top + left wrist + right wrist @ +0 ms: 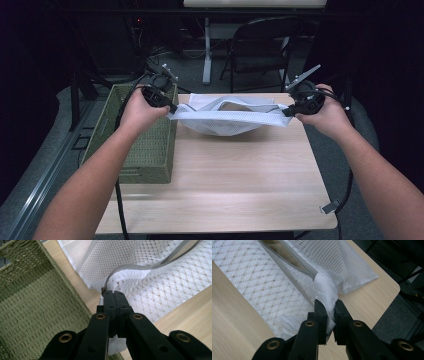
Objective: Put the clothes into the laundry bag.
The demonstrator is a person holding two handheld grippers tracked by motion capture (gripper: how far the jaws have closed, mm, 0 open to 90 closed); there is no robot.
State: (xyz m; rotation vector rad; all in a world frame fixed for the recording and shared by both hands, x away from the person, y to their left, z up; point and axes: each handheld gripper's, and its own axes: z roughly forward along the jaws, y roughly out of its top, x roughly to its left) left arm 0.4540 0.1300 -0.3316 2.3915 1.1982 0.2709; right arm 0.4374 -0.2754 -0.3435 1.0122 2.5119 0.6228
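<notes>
A white mesh laundry bag with a grey zipper hangs stretched between both hands above the far half of the wooden table. My left gripper is shut on the bag's left end, right at the zipper's end. My right gripper is shut on the bunched fabric at the bag's right end. The zipper stands open, and the bag's mouth gapes upward in the middle. The bag's belly sags down to the tabletop.
A green woven basket sits on the table's left side, directly under my left hand; its woven wall lies just left of the jaws. A folding chair stands behind the table. The table's right edge is close to my right gripper.
</notes>
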